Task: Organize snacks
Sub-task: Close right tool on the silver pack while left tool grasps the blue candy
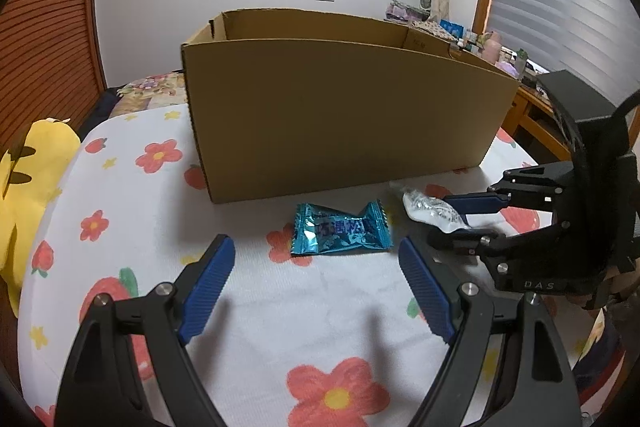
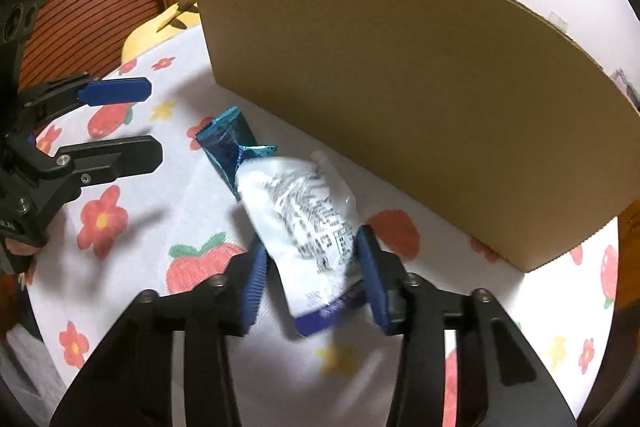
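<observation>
Low in the right wrist view, the right gripper (image 2: 312,283) fingers pinch the white snack packet (image 2: 304,223), while the left wrist view shows the left gripper (image 1: 316,267) fingers spread below the blue candy (image 1: 340,229), near the cardboard box (image 1: 340,115).

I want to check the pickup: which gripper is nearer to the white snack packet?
Right. The right gripper has closed on the white snack packet; the left gripper stands open beside it, facing the blue candy.
</observation>
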